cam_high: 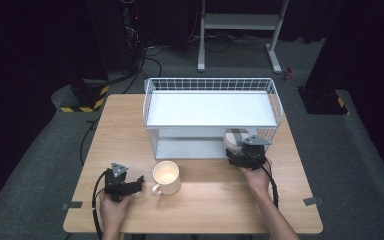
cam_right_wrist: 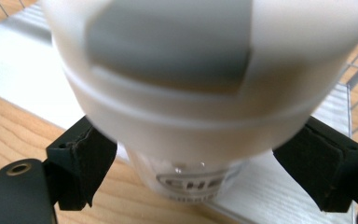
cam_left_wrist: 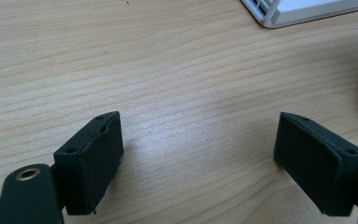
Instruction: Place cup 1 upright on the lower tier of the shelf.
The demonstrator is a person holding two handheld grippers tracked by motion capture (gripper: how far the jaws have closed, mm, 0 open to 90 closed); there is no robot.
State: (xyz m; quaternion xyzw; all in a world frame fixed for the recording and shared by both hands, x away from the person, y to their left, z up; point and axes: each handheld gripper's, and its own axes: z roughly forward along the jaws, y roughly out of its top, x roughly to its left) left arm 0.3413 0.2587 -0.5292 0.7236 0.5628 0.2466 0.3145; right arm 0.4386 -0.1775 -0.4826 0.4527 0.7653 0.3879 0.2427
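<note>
White lidded jar [cam_right_wrist: 205, 102] at the wire rack's [cam_high: 210, 107] right front, between the right gripper's [cam_right_wrist: 205, 163] wide-spread jaws; contact cannot be told. Cream mug [cam_high: 166, 177] near the tabletop's [cam_high: 220, 200] front edge; left gripper [cam_left_wrist: 198, 158] beside it, open, empty.

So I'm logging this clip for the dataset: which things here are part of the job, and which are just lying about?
Likely in the job:
right gripper, shut on the white jar
wire rack, which the jar is at
mug, on the table by the open left gripper

Just about:
floor cables
white stand
</note>
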